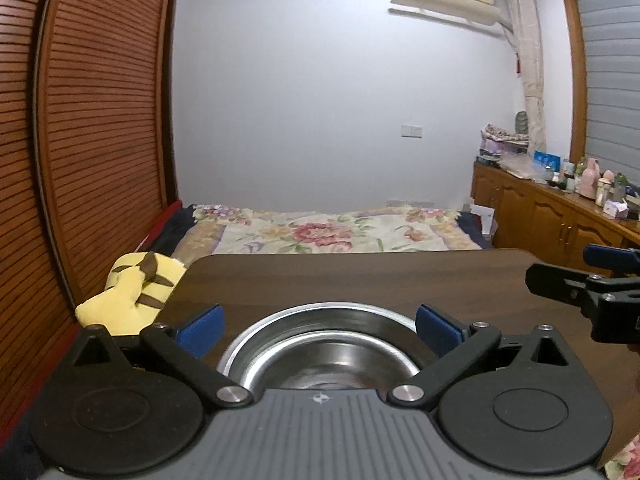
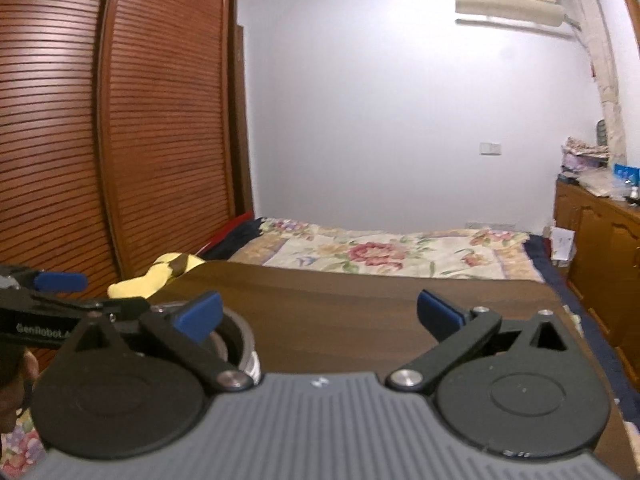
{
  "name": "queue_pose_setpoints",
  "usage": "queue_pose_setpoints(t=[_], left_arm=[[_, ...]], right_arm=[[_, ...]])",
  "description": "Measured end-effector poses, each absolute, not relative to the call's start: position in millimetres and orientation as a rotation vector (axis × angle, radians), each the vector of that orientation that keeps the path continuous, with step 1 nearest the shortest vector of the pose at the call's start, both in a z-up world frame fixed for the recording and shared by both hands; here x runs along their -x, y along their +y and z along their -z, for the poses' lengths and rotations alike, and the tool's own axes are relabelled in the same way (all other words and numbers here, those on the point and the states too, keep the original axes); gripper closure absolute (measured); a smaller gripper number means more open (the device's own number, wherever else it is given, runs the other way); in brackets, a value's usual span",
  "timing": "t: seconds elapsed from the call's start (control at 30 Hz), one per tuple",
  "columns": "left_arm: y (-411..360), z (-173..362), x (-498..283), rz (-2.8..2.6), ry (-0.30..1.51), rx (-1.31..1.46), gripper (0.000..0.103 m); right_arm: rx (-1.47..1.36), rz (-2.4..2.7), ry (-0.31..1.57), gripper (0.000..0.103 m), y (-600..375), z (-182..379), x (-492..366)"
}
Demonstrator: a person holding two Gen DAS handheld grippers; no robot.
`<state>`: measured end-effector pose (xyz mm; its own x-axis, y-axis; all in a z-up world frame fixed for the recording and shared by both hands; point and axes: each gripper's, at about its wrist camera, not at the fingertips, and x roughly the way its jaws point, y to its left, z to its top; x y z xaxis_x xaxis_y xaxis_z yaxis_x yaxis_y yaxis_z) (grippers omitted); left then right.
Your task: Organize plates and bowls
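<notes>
A stainless steel bowl (image 1: 320,352) sits on the dark wooden table (image 1: 360,276), with what looks like a second steel dish nested inside it. My left gripper (image 1: 320,326) is open, its blue pads on either side of the bowl and above its rim. In the right wrist view the bowl (image 2: 236,340) shows at the left, partly hidden by my left finger. My right gripper (image 2: 318,316) is open and empty over bare table (image 2: 360,304). The right gripper also shows at the right edge of the left wrist view (image 1: 580,280).
A yellow plush toy (image 1: 132,292) lies off the table's left corner. A bed with a floral cover (image 1: 328,232) lies beyond the table. A slatted wooden wardrobe (image 1: 80,120) stands at the left, a cluttered wooden cabinet (image 1: 560,216) at the right.
</notes>
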<state>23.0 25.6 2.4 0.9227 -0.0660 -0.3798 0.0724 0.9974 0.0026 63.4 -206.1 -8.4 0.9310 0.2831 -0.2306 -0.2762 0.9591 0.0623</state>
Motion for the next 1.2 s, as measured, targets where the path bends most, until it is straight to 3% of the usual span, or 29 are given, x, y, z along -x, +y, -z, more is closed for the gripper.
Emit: queue_pose_setpoints(t=[1.2], left_arm=[[-4, 3, 5, 0.073, 0.415, -0.069, 0.0]], right_arm=[[-0.058, -0.144, 0.281, 0.0, -238, 17, -36]])
